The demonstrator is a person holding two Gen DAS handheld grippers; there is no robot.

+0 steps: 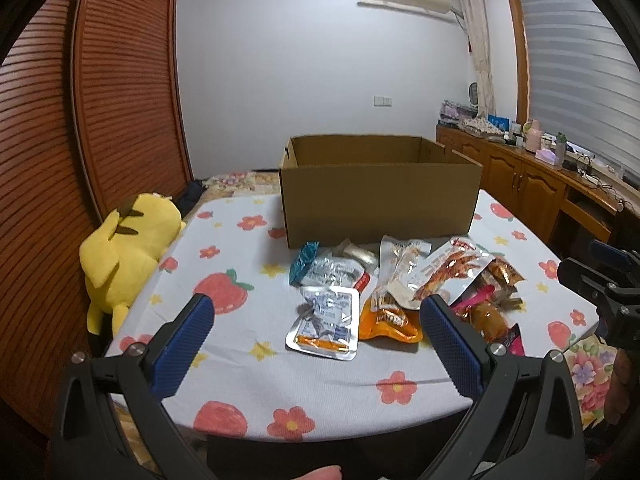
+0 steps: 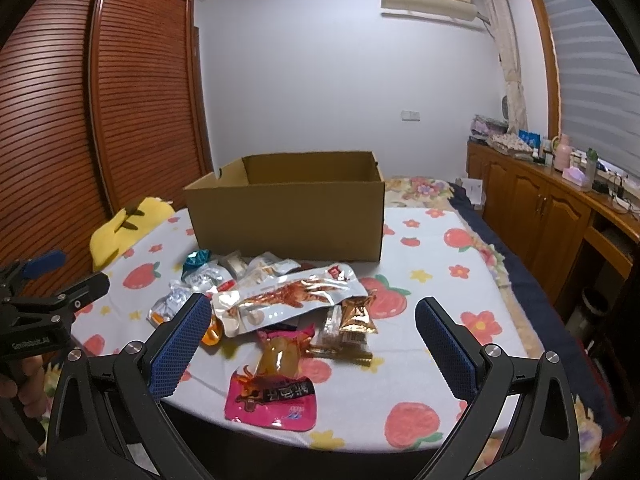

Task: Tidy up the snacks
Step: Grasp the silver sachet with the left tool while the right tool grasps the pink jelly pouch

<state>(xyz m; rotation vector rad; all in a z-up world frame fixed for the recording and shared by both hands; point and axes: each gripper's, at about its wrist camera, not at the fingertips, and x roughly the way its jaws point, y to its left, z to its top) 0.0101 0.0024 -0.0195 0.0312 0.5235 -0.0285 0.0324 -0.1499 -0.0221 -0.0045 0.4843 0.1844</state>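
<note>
Both grippers idle above the near table edge: left gripper (image 1: 316, 344) spread wide, holding nothing; right gripper (image 2: 314, 346) same, fingers wide apart, empty. Snacks sit in a loose overlapping pile on the flowered tablecloth (image 1: 240, 380), just in front of the open cardboard box (image 1: 380, 200), none visibly in it. Risks: packets are flat, glossy and stacked, so a pinch on the long chicken-feet pouch (image 2: 288, 300) likely drags or lifts a neighbour, since it lies over the pink packet (image 2: 272, 396) and the gold sachets (image 2: 356, 316). The silver tray pack (image 1: 324, 320) and orange pouch (image 1: 388, 320) lie flush on the cloth; fingers coming in flat could snag the fabric and shift the whole pile toward the near edge. Slick foil may slip out mid-carry and fall short of the box wall. The two grippers are close together, so simultaneous reaches into the pile could collide. Hard to read: box floor is hidden behind its front wall, so can't confirm it's empty. Small teal packet (image 1: 304, 260) and white wrapped item (image 1: 360, 256) are partly buried, contents unclear. Label print is unreadable. Yellow plush (image 1: 124, 260) is partly cut off beside the table.
</note>
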